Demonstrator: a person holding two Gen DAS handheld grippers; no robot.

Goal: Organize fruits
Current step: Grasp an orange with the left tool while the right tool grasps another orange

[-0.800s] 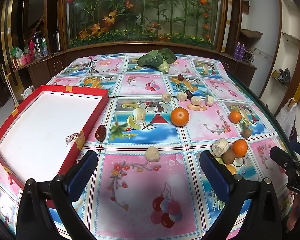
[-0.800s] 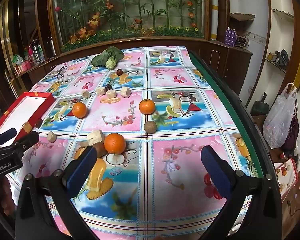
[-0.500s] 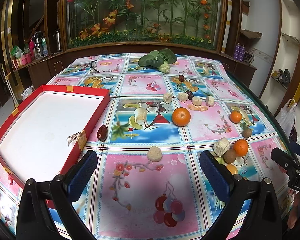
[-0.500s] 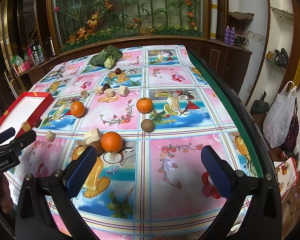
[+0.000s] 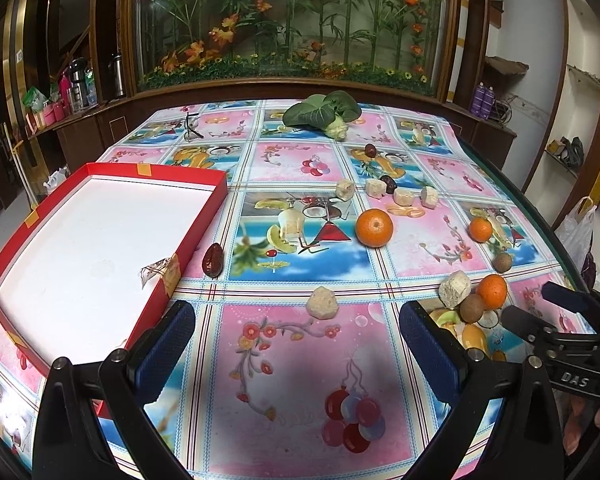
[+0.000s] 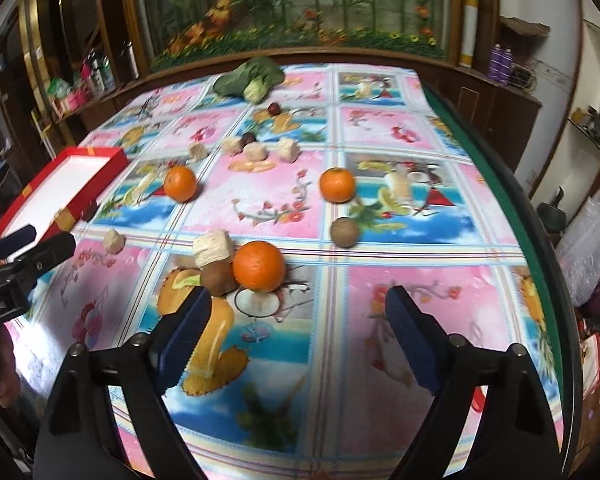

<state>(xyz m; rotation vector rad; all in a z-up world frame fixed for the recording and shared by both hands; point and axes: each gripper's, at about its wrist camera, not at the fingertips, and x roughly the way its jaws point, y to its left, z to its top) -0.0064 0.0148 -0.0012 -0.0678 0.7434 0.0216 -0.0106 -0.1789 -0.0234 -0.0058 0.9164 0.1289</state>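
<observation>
Here, left claw (image 5: pixel 294 338) wide open, tilted down over tablecloth (image 5: pixel 292 360), right claw (image 6: pixel 298 324) open, angled toward orange (image 6: pixel 259 266)

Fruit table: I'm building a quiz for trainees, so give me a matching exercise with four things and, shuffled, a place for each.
Things:
1. Red box
2. Leafy greens
3. Red date
4. Nearest orange

Places:
A. Far end of the table
B. Left part of the table, nothing inside it
C. Touching a brown round fruit, ahead of the right claw
D. Just outside the box's right wall

Pairs: 1-B, 2-A, 3-D, 4-C
</observation>
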